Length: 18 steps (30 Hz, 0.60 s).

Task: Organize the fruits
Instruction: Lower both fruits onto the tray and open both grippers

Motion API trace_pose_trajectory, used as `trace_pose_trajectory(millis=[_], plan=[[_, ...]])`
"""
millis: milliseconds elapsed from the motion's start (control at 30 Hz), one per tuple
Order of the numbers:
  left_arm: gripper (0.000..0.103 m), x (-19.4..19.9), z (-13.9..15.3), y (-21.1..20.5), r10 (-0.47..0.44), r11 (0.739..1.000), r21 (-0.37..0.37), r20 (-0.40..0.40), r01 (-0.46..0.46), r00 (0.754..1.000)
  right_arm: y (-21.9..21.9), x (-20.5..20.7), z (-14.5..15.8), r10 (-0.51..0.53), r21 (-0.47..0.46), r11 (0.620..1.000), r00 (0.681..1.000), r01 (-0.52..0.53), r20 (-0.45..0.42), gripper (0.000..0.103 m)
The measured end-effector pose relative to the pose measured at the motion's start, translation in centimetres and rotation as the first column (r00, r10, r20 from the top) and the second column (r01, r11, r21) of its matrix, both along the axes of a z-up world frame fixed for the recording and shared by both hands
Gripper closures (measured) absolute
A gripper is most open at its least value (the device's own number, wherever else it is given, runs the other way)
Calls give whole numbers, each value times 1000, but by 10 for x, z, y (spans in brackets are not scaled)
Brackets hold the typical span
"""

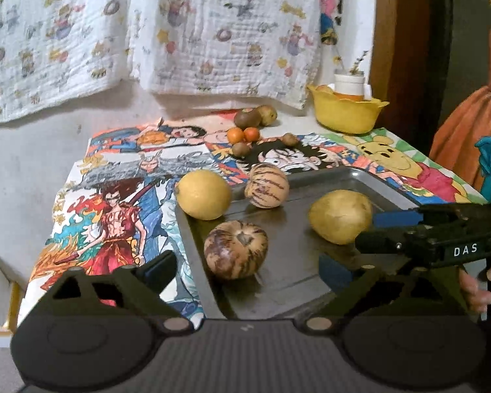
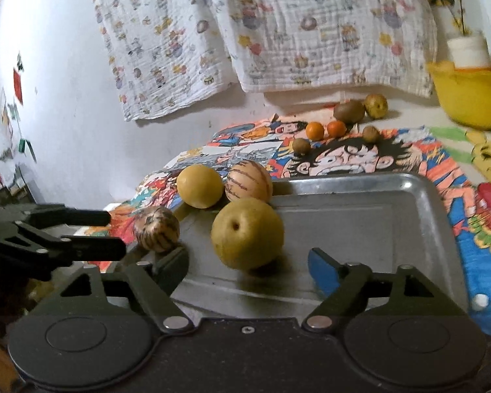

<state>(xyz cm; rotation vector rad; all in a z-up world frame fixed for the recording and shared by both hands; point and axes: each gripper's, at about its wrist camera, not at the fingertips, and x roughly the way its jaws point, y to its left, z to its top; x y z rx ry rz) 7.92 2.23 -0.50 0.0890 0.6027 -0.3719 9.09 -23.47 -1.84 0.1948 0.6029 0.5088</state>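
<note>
Resting on the tray [image 2: 376, 203], the pear [image 2: 247, 232] points its dimple toward the right tool [image 2: 248, 262].

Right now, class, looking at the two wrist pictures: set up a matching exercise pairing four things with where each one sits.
Things:
1. yellow-green pear
2. two small orange tangerines
3. white plastic jar
4. striped brown melon with stem facing the left camera

Places:
A. in the yellow bowl
B. on the cartoon cloth, beyond the tray
C. near the metal tray's left edge
D. mid-tray, between the right gripper's fingers

Pairs: 1-D, 2-B, 3-A, 4-C
</note>
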Motion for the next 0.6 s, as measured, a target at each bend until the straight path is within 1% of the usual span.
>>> trace_pose_trajectory(millis=[100, 133, 233, 300, 367, 467, 600], plan=[[3, -11, -1, -5, -22, 1000, 21, 21, 22, 1000, -1, -11, 3, 1, -37, 999, 1000, 0, 31, 10], [2, -15, -3, -6, -28, 999, 26, 21, 27, 999, -1, -15, 3, 1, -51, 999, 999, 1, 39, 9], [1, -22, -7, -7, -26, 999, 30, 7, 26, 1000, 0, -27, 8, 1, -110, 994, 997, 7, 75, 5], [1, -27, -10, -5, -21, 1000, 20, 0, 21, 1000, -1, -36, 11, -12, -150, 988, 994, 28, 104, 1], [0, -33, -13, -3, -13, 1000, 7, -7, 13, 1000, -2, -42, 13, -24, -187, 981, 992, 47, 124, 1], [0, -37, -18, 0, 4, 1000, 9, -20, -3, 1000, -6, -48, 14, -42, -234, 970, 990, 74, 138, 1], [0, -39, -19, 4, 29, 999, 17, -39, -28, 999, -13, -50, 15, -76, -263, 958, 987, 111, 140, 1]])
